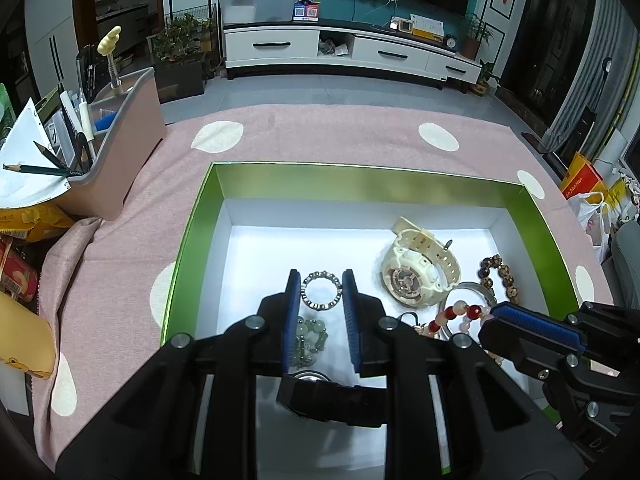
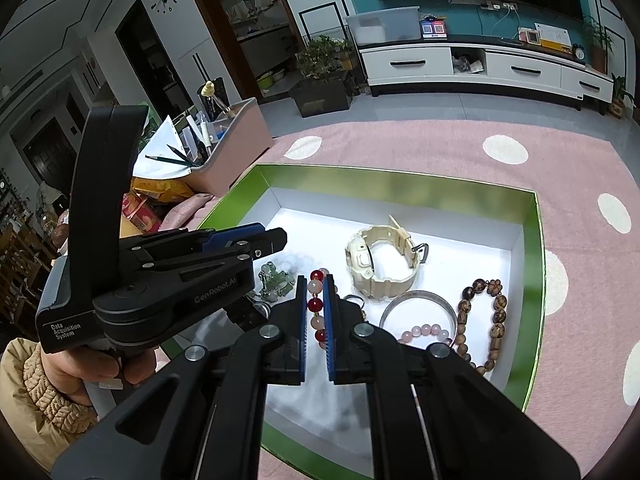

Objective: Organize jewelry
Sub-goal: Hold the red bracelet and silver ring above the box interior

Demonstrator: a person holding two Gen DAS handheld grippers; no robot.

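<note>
A green box with a white floor holds the jewelry. My left gripper is open above a silver beaded ring, with a pale green bead bracelet and a black watch beneath its fingers. My right gripper is shut on a red and pink bead bracelet, also seen in the left wrist view. A cream watch, a silver bangle and a brown bead bracelet lie in the box.
The box sits on a pink cloth with white dots. A pink organizer with pencils and pens stands at the left, with snack packets beside it. A white TV cabinet stands beyond.
</note>
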